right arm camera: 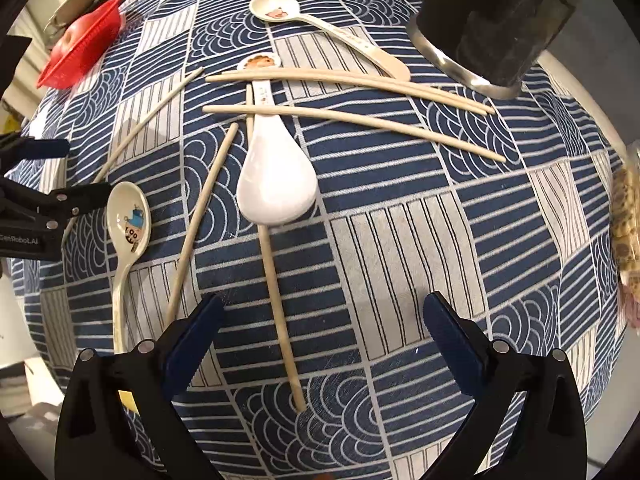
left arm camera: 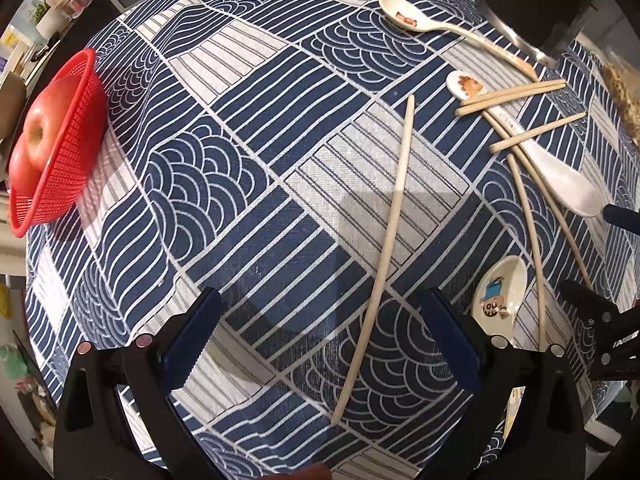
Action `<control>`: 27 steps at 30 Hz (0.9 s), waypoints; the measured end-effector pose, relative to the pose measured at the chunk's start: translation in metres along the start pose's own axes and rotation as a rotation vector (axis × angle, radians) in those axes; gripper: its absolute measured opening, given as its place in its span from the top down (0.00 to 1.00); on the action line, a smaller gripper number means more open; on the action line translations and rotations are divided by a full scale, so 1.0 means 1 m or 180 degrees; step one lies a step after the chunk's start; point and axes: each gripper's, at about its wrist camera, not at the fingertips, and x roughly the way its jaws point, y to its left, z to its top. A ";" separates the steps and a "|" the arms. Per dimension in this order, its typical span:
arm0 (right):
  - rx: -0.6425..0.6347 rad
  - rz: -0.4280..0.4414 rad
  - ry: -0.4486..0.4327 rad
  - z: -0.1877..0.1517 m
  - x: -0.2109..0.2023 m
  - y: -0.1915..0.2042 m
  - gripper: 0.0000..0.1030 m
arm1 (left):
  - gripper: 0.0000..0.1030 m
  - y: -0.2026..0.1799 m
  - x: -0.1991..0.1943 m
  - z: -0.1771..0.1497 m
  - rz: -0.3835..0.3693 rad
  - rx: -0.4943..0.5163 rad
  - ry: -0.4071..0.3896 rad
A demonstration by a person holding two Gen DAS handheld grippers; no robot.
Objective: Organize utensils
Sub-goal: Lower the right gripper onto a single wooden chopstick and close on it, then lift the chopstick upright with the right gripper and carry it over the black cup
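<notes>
Both grippers are hovering over a table draped in a navy-and-white patterned tablecloth (right arm camera: 400, 216), and both are holding nothing. The left gripper (left arm camera: 320, 340) is keeping its blue-padded jaws spread wide above a lone chopstick (left arm camera: 390, 232) that is lying apart from the main scatter, its near end running down between the open fingers. The right gripper (right arm camera: 324, 336) is likewise standing with its jaws spread, and another chopstick (right arm camera: 280, 320) is lying on the cloth just ahead of it, its far part slipping under the bowl of a large white ceramic spoon (right arm camera: 276, 184). That spoon is lying in the middle of the scatter, with its handle pointing away and a cartoon picture at the handle's end. Two long chopsticks (right arm camera: 352, 80) are crossing over its handle side by side, and a third (right arm camera: 352, 122) is crossing a little nearer. Left of the big spoon, one more chopstick (right arm camera: 204, 216) is lying at a slant, and beside it a small cartoon-printed spoon (right arm camera: 130, 220) is resting bowl-up, close to the left gripper's body at the frame edge. Farther back, a cream spoon with a printed bowl (right arm camera: 276, 10) is lying with its handle reaching toward a dark container with a metal base (right arm camera: 492, 20) at the table's far right. Well apart from the utensils, at the far left edge, a red plastic basket (left arm camera: 64, 152) is holding a red apple (left arm camera: 40, 132).
</notes>
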 end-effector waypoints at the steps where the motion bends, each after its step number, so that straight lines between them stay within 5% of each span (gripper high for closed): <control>1: 0.0002 0.0002 0.0001 0.001 0.000 0.000 0.06 | 0.04 0.000 0.003 0.001 -0.0062 -0.0012 -0.0011; 9: 0.0000 -0.0014 -0.0099 -0.010 0.000 0.001 0.06 | 0.04 0.001 0.009 -0.002 -0.0170 0.0037 -0.0276; 13: -0.0016 -0.0016 -0.0042 -0.010 -0.002 0.005 0.09 | 0.04 0.005 0.004 -0.005 -0.0178 -0.0022 -0.0201; 15: -0.0155 0.0021 -0.0097 -0.005 -0.007 0.014 0.38 | 0.07 0.007 0.001 -0.012 -0.0181 -0.0024 -0.0215; 18: -0.0401 0.0083 -0.0091 -0.008 -0.014 0.025 0.87 | 0.33 -0.002 -0.010 -0.015 -0.0223 0.0161 -0.0262; 22: -0.0428 0.0170 -0.0014 -0.015 -0.013 0.027 0.95 | 0.92 -0.004 -0.018 -0.021 -0.0300 0.0264 -0.0182; 27: -0.0185 0.0488 0.0120 -0.038 -0.015 0.017 0.95 | 0.95 -0.003 -0.020 -0.040 -0.0327 0.0315 -0.0082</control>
